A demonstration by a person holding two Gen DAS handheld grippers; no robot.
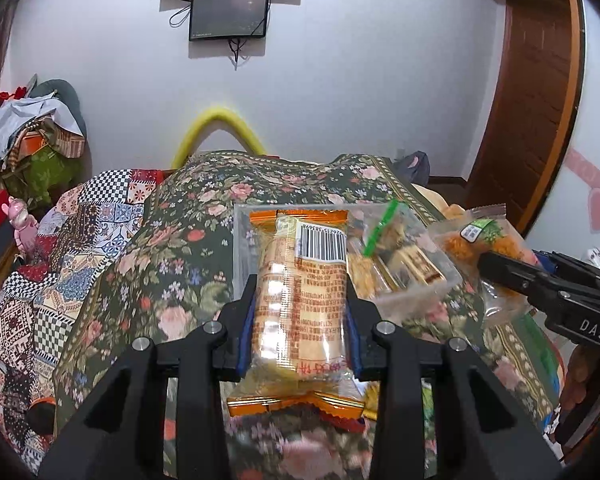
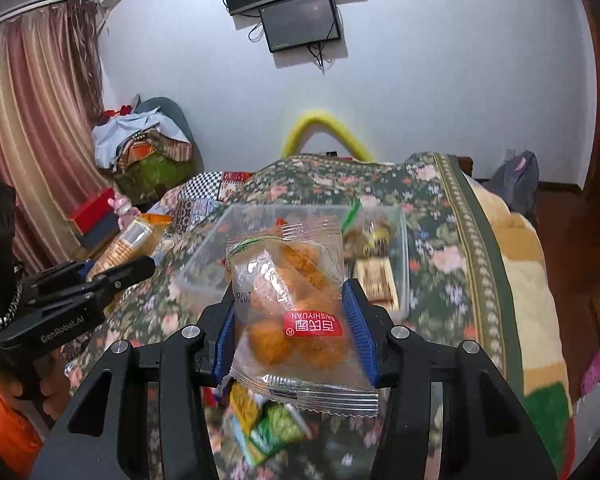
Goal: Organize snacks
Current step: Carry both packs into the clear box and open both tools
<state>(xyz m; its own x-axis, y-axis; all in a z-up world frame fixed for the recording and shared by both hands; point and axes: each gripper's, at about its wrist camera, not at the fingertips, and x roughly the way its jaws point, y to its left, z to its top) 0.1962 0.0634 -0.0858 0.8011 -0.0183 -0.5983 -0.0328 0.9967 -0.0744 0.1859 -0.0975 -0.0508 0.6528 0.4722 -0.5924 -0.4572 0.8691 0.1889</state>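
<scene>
My left gripper (image 1: 300, 316) is shut on an orange-ended cracker pack (image 1: 300, 300) and holds it above the floral bedspread, in front of a clear plastic box (image 1: 242, 236). My right gripper (image 2: 292, 320) is shut on a clear bag of orange fried balls (image 2: 296, 312) with a red label. It holds the bag just before the same box (image 2: 204, 256). The box holds a clear bag of mixed snacks (image 2: 374, 240). Each gripper shows in the other view: the right one (image 1: 548, 288) at right, the left one (image 2: 100, 276) at left with its cracker pack (image 2: 132, 240).
Loose snack packets (image 2: 268, 428), green and yellow, lie on the bedspread (image 2: 440, 264) under my right gripper. A patchwork quilt (image 1: 60, 264) lies to the left. Piled clothes (image 1: 32, 132) and a curtain (image 2: 32, 128) stand at far left. The bed edge drops off at right.
</scene>
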